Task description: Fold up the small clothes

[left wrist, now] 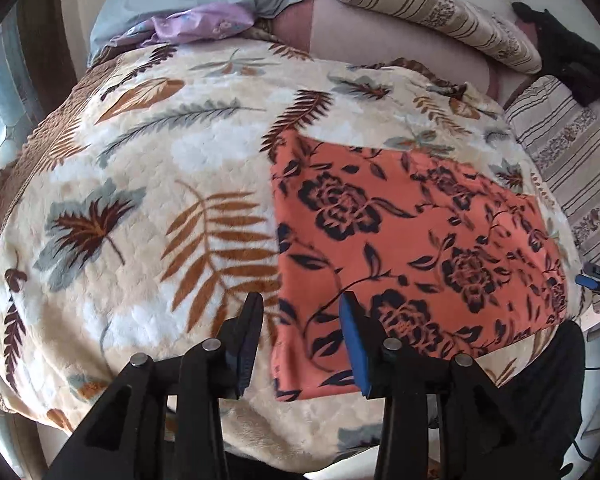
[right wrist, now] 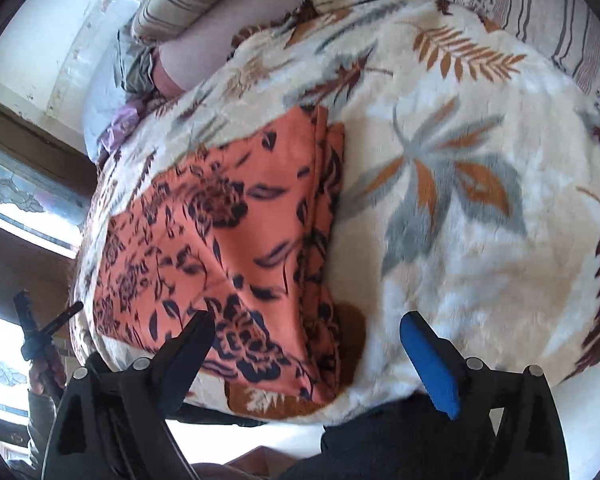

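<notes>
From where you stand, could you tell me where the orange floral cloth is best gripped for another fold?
Probably the near left corner of the orange floral cloth, approached from its open left edge: it lies flat on the blanket, and the open left gripper already straddles that edge.

place: home bedroom | bed under plush leaf-print blanket [left wrist: 148,184] | striped floral pillows [left wrist: 440,12] along far edge | crumpled blue and lilac bedding [left wrist: 188,4] at far left corner | window [right wrist: 24,196] beside bed
</notes>
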`<state>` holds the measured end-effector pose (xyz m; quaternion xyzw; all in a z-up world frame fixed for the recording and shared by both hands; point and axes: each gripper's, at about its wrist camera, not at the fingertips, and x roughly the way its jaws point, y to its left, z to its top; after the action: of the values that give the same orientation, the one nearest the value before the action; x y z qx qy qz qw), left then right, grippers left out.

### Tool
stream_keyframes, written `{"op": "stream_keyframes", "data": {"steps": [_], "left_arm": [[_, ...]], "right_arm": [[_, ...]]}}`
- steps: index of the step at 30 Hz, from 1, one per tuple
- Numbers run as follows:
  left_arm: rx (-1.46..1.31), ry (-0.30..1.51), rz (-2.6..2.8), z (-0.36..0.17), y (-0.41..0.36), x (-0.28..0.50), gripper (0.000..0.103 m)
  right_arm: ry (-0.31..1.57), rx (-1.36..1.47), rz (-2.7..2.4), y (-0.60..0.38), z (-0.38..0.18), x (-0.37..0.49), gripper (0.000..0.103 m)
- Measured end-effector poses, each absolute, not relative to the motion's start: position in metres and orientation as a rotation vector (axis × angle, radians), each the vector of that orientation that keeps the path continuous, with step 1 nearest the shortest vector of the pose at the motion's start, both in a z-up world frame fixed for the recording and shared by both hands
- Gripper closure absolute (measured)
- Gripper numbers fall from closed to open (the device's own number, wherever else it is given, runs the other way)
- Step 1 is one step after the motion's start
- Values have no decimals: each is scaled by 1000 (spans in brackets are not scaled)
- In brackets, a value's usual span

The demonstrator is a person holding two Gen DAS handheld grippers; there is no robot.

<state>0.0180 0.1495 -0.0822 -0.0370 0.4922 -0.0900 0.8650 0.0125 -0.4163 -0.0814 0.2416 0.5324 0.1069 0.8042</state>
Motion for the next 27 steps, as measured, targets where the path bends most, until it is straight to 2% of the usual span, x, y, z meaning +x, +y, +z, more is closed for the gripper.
{"op": "stream_keyframes", "data": {"steps": [7, 8, 9, 10, 11, 12, 14, 16, 19, 21, 23, 25, 26, 27], "left_arm": [[-33, 1054, -334, -101, 79, 34, 58], [-18, 1069, -337, -108, 71, 36, 58], [-1, 1091, -334, -115, 65, 38, 58], [10, 1109, -332, -122, 60, 39, 58], [13, 1114, -328, -127, 58, 40, 59], [13, 1109, -325, -130, 58, 39, 58], [3, 1101, -330, -130, 60, 38, 58], [-11, 1099, -335, -128, 63, 38, 58], [-10, 1105, -342, -132, 63, 40, 58], [3, 1097, -338, -130, 61, 39, 58], [-11, 1095, -345, -129, 60, 39, 51], [-7, 1092, -346, -130, 58, 37, 50], [3, 1090, -348, -130, 57, 37, 50], [9, 1088, -349, -130, 57, 36, 49]], "right_arm": [[1171, 557, 182, -404, -110, 93, 12], [1186, 548, 185, -401, -114, 103, 30], [1214, 512, 174, -395, -118, 112, 68], [1238, 455, 152, -391, -119, 119, 77], [1247, 394, 145, -385, -120, 122, 81], [1251, 344, 133, -382, -120, 125, 89], [1222, 293, 88, -385, -113, 127, 95], [1153, 258, 22, -395, -98, 127, 99], [1163, 321, 93, -405, -102, 133, 99], [1180, 431, 123, -411, -110, 131, 97], [1159, 549, 139, -418, -111, 124, 92], [1115, 634, 196, -419, -108, 119, 51], [1098, 668, 199, -419, -107, 118, 9], [1065, 692, 201, -419, -105, 118, 4]]}}
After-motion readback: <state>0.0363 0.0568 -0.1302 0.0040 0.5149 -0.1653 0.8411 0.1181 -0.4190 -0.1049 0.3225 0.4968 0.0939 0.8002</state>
